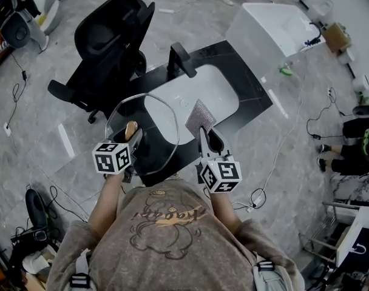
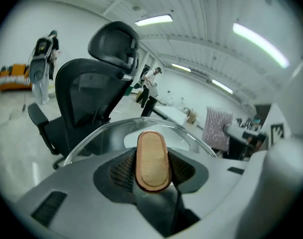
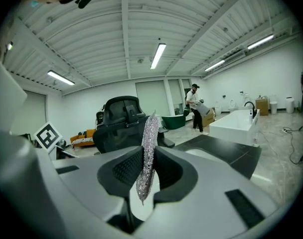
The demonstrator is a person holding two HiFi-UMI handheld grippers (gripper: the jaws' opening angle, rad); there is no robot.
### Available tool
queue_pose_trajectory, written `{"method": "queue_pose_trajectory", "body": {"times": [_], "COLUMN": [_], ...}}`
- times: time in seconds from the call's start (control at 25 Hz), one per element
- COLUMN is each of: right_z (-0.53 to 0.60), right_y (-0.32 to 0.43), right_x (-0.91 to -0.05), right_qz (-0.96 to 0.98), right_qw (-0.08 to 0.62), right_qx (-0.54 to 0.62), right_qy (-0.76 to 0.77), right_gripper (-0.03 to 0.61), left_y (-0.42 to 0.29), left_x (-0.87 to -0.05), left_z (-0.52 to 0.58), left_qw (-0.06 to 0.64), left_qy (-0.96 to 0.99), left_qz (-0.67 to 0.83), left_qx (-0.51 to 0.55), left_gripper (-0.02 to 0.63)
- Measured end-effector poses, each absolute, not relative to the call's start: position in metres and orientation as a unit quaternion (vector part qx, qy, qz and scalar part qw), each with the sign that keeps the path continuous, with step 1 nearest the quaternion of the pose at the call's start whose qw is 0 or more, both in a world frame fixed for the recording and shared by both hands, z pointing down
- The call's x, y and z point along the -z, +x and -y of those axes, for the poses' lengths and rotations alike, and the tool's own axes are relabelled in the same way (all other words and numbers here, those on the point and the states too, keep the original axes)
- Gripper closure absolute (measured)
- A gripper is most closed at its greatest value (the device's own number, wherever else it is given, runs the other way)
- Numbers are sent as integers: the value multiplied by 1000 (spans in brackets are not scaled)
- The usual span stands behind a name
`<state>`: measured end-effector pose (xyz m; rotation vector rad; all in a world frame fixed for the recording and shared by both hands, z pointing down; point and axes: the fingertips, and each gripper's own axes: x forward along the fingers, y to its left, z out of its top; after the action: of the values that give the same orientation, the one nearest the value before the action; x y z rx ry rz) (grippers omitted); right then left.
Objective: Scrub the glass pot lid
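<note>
Left hand-held gripper (image 2: pixel 152 176) clamps the wooden knob (image 2: pixel 152 158); glass pot lid (image 1: pixel 166 111) held tilted above the worktop (image 1: pixel 248 99). Right hand-held gripper (image 3: pixel 147 178) pinches the scouring cloth (image 3: pixel 149 143). Risk: scrubbing pressure could pivot the knob loose, and the lid drops.

Silver cloth (image 1: pixel 201 115), tan lid handle (image 2: pixel 152 159)

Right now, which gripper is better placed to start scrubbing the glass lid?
Right. The right gripper pinches the silver scouring cloth, held just beside the glass pot lid; the left gripper is busy clamping the lid's wooden knob.
</note>
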<state>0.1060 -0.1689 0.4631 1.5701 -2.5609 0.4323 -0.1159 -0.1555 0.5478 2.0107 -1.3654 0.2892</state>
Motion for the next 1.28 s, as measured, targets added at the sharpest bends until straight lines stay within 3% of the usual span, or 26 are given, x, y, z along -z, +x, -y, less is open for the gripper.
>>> {"method": "queue_pose_trajectory", "body": {"times": [0.24, 0.36, 0.64, 0.84, 1.28], "right_z": [172, 167, 151, 139, 142], "right_y": [122, 104, 57, 40, 41], "right_x": [-453, -445, -419, -381, -374], "right_qz": [848, 865, 903, 920, 925], "right_qw": [47, 34, 3, -59, -59], "right_qx": [-154, -161, -168, -164, -142], "right_qy": [505, 475, 395, 352, 349], "right_gripper": [501, 502, 502, 503, 503], "left_y": [-106, -93, -65, -47, -35], "left_x": [-486, -463, -449, -455, -454], "left_z": [158, 156, 152, 148, 144], "left_qw": [513, 555, 553, 565, 560], "left_qy": [754, 721, 743, 746, 772], "left_qz": [354, 290, 253, 240, 210], "left_qx": [205, 296, 280, 257, 214], "left_gripper": [436, 436, 436, 436, 436]}}
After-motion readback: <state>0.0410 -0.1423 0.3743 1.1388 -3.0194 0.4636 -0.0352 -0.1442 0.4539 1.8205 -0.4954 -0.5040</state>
